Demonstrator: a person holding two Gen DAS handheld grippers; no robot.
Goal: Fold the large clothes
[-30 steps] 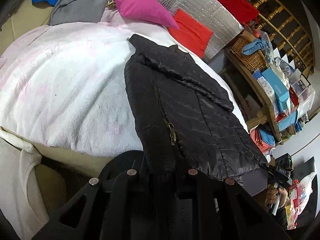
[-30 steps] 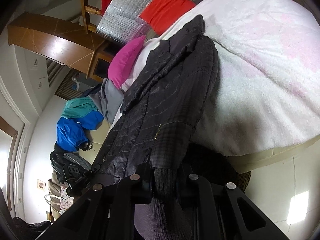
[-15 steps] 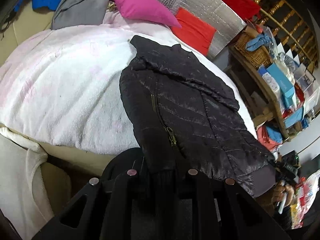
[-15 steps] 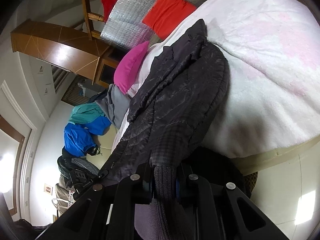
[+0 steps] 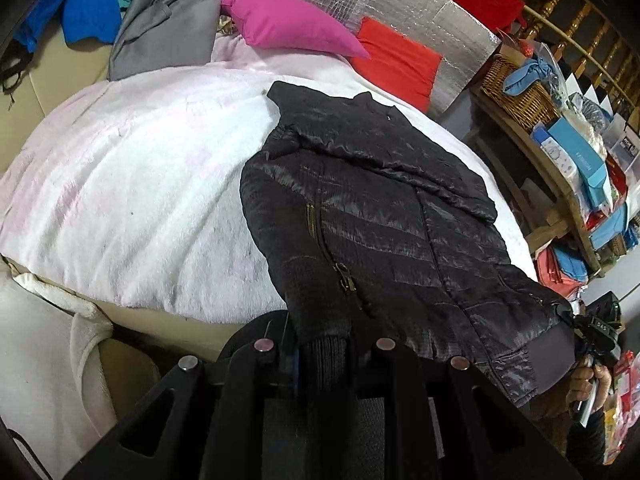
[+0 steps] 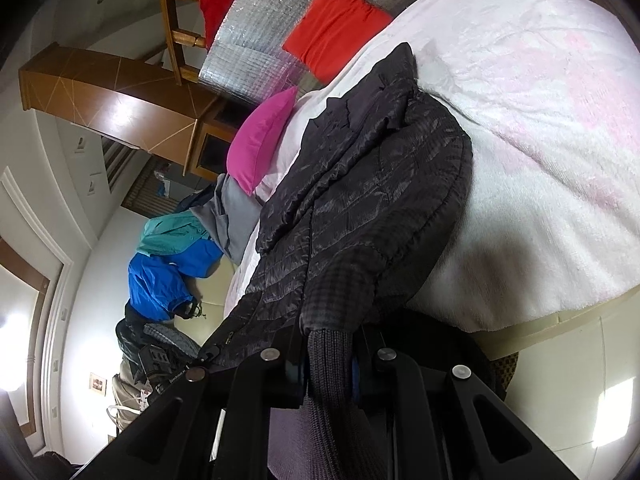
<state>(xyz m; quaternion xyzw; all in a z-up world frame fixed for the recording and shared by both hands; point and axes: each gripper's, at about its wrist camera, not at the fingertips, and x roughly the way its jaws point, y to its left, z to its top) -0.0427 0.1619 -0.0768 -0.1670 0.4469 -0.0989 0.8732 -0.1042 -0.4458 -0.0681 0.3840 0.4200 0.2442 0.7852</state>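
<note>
one black quilted jacket (image 5: 376, 216) is seen spread over the near right part of a white fluffy blanket (image 5: 132, 184) that covers the bed, its collar end pointed toward the pillows and its hem hanging off the near edge. the left gripper (image 5: 324, 354) is pressed shut on a ribbed knit band at the jacket's hem, just beside the zipper pull (image 5: 344, 276); the fabric is pinched between its two fingers. in the right wrist view, the same jacket (image 6: 360, 200) is shown running away from the camera, and the right gripper (image 6: 330, 364) is likewise clamped on a ribbed knit band of the jacket, the knit trailing down between the fingers. the right gripper can also be made out at the right edge of the left wrist view, at the hem's far corner. two cushions are counted at the head of the bed: one pink pillow (image 5: 288, 26) and one red cushion (image 5: 396, 64), the latter leaned against a silver quilted panel (image 5: 392, 12). one grey garment (image 5: 164, 28) is lain beside the pink pillow, with one blue garment (image 5: 88, 12) and one teal garment (image 6: 172, 230) heaped beyond it. one wicker basket (image 5: 516, 92) is set on a wooden shelf (image 5: 548, 168) at the right, among boxes too crowded to be counted.
</note>
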